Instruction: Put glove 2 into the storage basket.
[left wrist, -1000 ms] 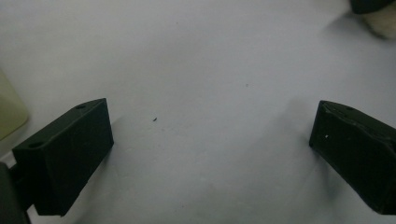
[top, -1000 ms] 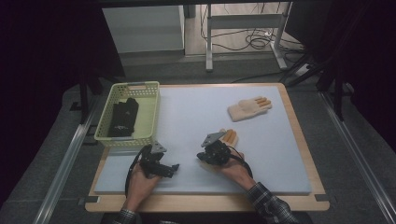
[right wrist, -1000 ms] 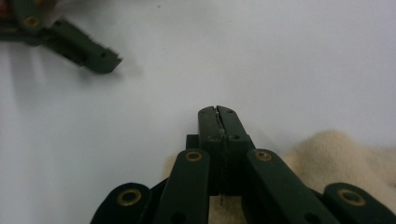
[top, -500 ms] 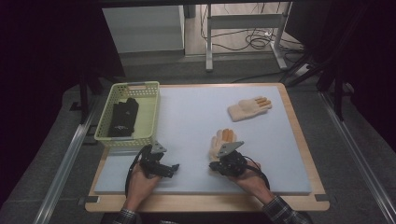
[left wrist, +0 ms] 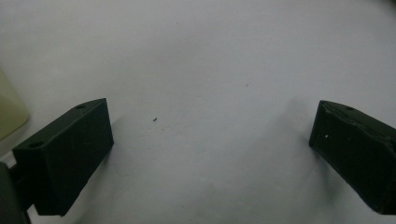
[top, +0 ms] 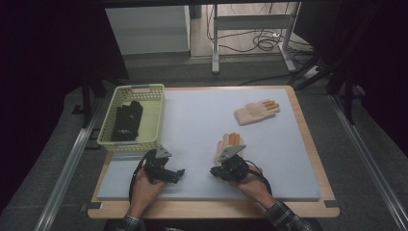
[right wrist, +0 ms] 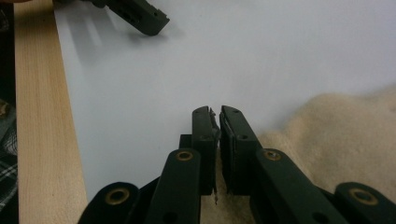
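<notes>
My surface [top: 202, 130] is a pale blue-grey mat on a wooden board, and everything sits on it. At its far left corner stands the yellow-green basket [top: 155, 115], with a black glove [top: 126, 120] folded inside, lying along the basket's length.

Toward the far right corner lies a cream glove [top: 256, 112] with orange fingertips, flat and alone, well apart from my hands. A second cream glove [top: 229, 143] of the same kind lies near the near edge, a little right of the middle, its fingers pointing away from me.

My right tool [top: 220, 171] is just in front of that nearer glove, at its wrist end. In the right gripper view the jaws stand almost together with only a thin slit between them; they have just been opening a touch. The fuzzy cream glove [right wrist: 336, 135] lies beside and under the right-hand jaw, and I cannot tell whether any of its fabric is pinched in the slit.

My left tool [top: 177, 173] rests near the near edge, left of the middle, well apart from either cream glove. In the left gripper view its jaws gape wide over bare mat.
</notes>
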